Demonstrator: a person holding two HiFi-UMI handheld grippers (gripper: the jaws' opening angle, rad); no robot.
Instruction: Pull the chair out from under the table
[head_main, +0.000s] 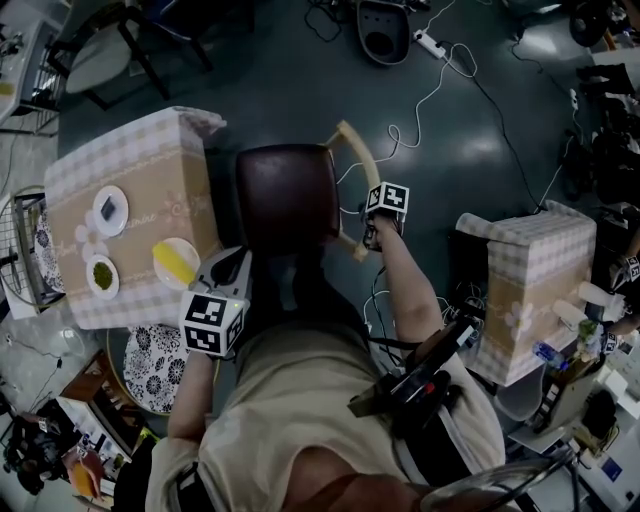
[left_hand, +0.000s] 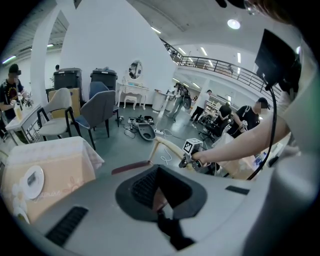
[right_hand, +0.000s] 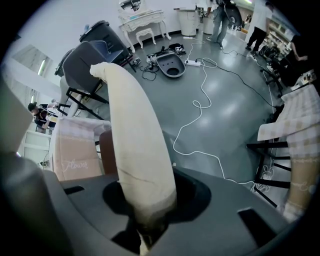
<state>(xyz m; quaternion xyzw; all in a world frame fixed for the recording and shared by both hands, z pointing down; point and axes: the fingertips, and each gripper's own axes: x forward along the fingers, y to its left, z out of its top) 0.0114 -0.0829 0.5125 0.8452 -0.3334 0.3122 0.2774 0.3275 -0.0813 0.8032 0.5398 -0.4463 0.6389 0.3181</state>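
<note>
The chair stands beside the cloth-covered table (head_main: 150, 150), its dark brown seat (head_main: 290, 195) showing in the head view just in front of the person. Its cream wooden back rail (head_main: 358, 160) curves along the seat's right side. My right gripper (head_main: 374, 236) points steeply down and is shut on that rail (right_hand: 135, 140), which runs up from between the jaws (right_hand: 147, 227). My left gripper (head_main: 232, 272) hovers at the seat's near left corner, by the table's edge. In the left gripper view its dark jaws (left_hand: 161, 207) are mostly hidden in the housing, and their state is unclear.
On the table lie a white plate (head_main: 110, 210), a yellow item on a plate (head_main: 177, 262) and a green bowl (head_main: 102, 275). A second covered table (head_main: 540, 290) stands right. White cables (head_main: 430, 100) cross the floor. A floral stool (head_main: 155, 365) sits near left.
</note>
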